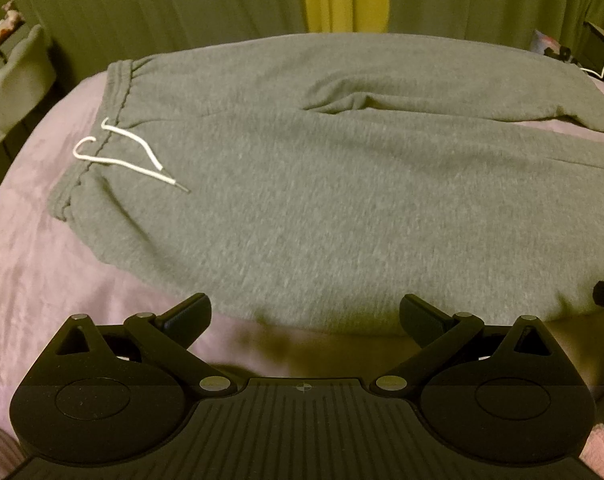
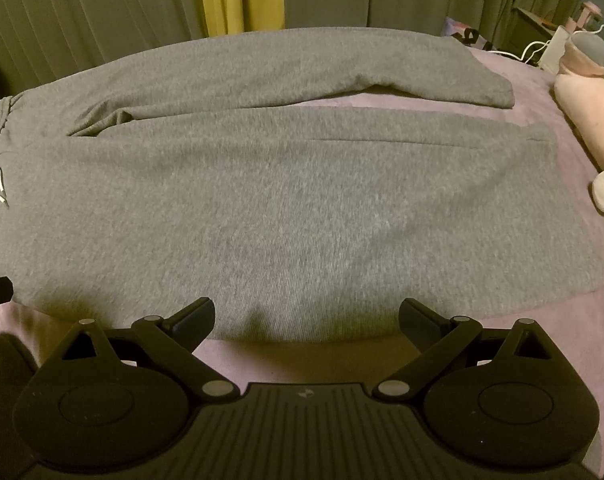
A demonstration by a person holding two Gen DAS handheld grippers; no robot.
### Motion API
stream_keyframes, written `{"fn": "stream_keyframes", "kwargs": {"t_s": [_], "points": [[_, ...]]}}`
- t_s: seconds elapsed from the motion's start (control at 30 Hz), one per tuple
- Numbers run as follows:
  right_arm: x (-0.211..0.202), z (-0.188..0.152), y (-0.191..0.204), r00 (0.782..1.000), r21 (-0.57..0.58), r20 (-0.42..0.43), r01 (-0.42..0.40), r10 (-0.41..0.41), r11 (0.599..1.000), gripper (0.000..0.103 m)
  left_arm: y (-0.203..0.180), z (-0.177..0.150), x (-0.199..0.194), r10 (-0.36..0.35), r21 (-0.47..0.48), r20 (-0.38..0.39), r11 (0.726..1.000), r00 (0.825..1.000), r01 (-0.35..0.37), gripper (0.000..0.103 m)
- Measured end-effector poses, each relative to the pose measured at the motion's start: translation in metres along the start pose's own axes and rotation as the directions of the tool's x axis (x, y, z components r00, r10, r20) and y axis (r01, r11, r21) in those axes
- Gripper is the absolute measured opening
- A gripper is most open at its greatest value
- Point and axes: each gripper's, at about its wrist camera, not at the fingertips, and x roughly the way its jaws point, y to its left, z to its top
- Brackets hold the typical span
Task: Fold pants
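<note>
Left wrist view: my left hand-held gripper (image 1: 305, 316) gapes wide, empty.
Right hand-held gripper (image 2: 306, 318): wide apart, empty.
Sweatpants (image 2: 285, 208): flat on bed (image 1: 41, 264).

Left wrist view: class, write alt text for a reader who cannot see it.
Grey pants lie flat on a pink bedsheet, waistband left with a white drawstring. The open left gripper hovers at their near edge.
</note>
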Motion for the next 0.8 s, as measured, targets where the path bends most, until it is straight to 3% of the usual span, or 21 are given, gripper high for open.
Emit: {"fn": "stream_keyframes", "kwargs": {"t_s": [0.53,0.7,0.8], "points": [[0.015,0.012,-0.008,0.999,0.020,0.016,-0.031,0.031,0.999,0.099,0.004,0.010,0.016,0.019,-0.039,-0.003,0.999,1.000,-0.019,0.103],[0.039,0.033,-0.038,0.998,0.129,0.007,-0.063,0.063,0.990,0.098,0.009,0.020,0.032,0.059,-0.087,0.033,0.995,0.998,-0.056,0.103],[0.053,0.047,-0.056,0.990,0.220,0.000,-0.139,0.143,0.965,0.098,0.014,0.027,0.048,0.116,-0.145,0.069,0.984,0.991,-0.105,0.103]]}}
